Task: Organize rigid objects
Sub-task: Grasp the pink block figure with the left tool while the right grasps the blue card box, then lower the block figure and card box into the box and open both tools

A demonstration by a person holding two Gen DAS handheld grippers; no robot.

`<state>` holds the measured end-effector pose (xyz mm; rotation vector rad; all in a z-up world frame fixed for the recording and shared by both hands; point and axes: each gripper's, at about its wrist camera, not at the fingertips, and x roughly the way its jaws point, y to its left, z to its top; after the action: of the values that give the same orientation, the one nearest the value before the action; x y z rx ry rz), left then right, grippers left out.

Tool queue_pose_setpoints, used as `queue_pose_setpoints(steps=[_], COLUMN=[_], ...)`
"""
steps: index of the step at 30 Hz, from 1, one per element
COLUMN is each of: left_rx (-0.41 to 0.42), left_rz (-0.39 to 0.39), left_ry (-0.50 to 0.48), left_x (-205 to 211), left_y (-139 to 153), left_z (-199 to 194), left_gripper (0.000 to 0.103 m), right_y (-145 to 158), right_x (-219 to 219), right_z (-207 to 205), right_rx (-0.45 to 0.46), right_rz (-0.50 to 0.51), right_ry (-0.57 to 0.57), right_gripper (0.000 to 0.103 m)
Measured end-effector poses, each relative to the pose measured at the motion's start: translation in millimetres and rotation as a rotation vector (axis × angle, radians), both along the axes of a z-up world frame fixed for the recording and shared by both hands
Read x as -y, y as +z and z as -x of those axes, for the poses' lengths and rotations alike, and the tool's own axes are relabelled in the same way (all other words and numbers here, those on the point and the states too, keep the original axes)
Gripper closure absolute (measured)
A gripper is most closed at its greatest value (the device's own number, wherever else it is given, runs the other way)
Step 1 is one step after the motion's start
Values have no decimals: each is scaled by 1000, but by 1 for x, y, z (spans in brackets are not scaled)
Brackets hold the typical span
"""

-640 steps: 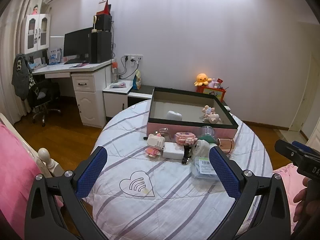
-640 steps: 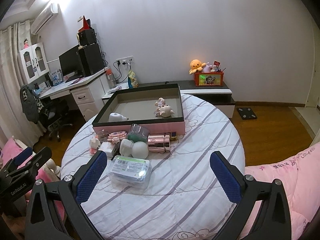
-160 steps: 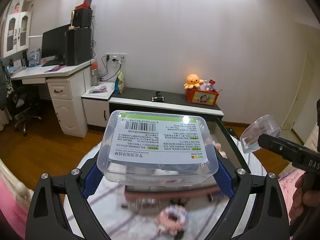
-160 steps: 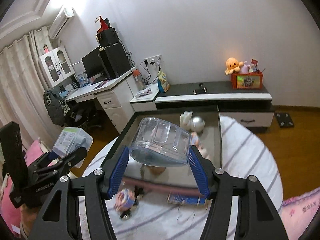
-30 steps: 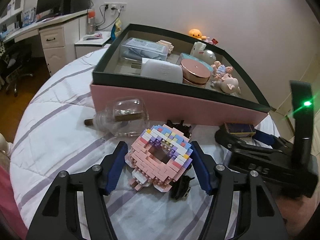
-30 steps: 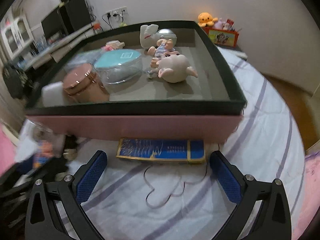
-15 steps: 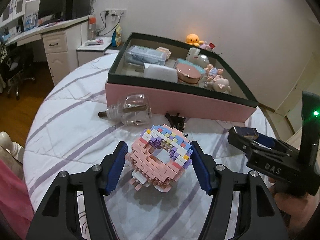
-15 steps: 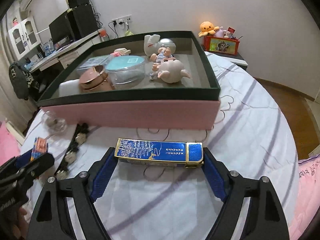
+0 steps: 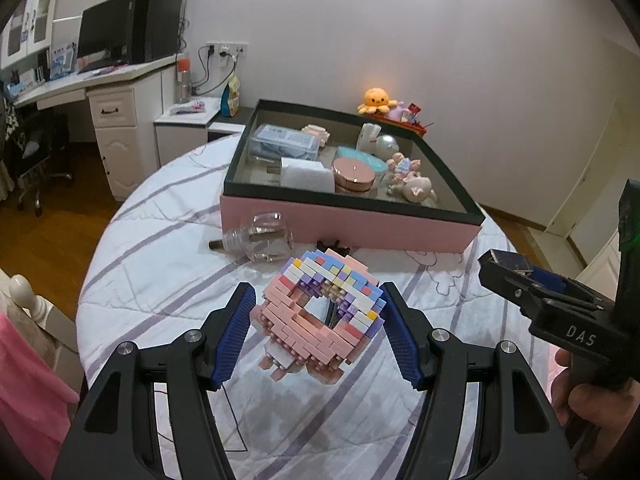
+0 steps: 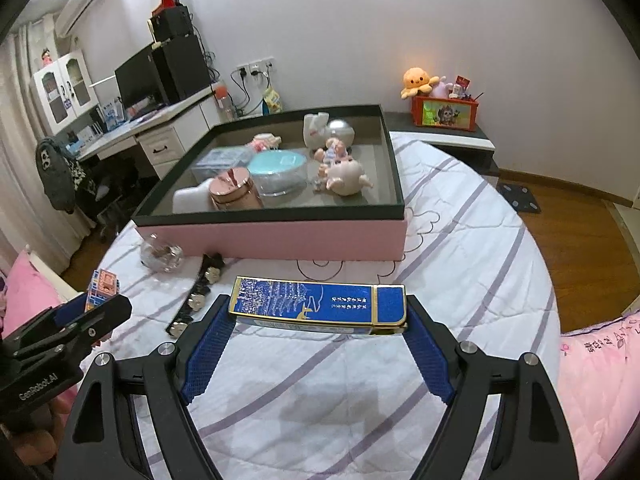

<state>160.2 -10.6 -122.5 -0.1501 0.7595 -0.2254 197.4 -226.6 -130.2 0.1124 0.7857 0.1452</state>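
Observation:
My left gripper [image 9: 316, 293] is shut on a pink brick-built ring model [image 9: 296, 332], held above the striped cloth. My right gripper [image 10: 318, 312] is shut on a flat blue box with gold edges [image 10: 320, 306], its long side spanning the pads, clear of the cloth. Beyond both stands the pink storage box with a black rim [image 10: 280, 240] holding a clear case, a white block, a rose-gold jar [image 10: 234, 192], a teal-lidded tub and figurines. In the left wrist view the right gripper [image 9: 505, 265] is at the right edge. In the right wrist view the left gripper [image 10: 105, 297] is at lower left.
A glass bottle [image 9: 260, 236] lies on its side on the cloth in front of the storage box [image 9: 348, 226]. A black strap with metal studs [image 10: 196, 300] lies beside it. The round table [image 10: 480, 280] drops off to wooden floor, with pink bedding at both sides.
The right jaws closed on the blue box, which lay on the cloth, and lifted it. Both grippers rose and drew back from the storage box. The left kept hold of the brick model.

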Motion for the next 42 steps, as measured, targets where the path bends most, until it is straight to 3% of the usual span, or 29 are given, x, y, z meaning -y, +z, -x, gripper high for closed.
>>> queue_pose_setpoints(steps=[8, 17, 24, 36, 40, 41, 42], left_rx=[90, 162, 144, 79, 79, 93, 98], left_rz=[-11, -12, -19, -46, -68, -65, -64], left_ry=[4, -1, -11, -21, 3, 16, 21], left_x=[-6, -1, 10, 21, 21, 18, 16], left_y=[36, 70, 62, 37, 35, 36, 38], left_z=[-20, -88, -135, -172, -176, -173, -171], left_gripper=[38, 38, 38, 37, 1, 0, 0], right_y=[35, 74, 62, 36, 31, 31, 30], right_x=[1, 1, -2, 0, 0, 0, 1], right_z=[-12, -71, -114, -149, -152, -153, -153], right_rx=[74, 141, 103, 43, 30, 29, 23], right_rz=[3, 10, 3, -13, -23, -30, -42], right_ry=[21, 32, 41, 43, 54, 56, 52], right_gripper=[19, 19, 19, 19, 17, 15, 5])
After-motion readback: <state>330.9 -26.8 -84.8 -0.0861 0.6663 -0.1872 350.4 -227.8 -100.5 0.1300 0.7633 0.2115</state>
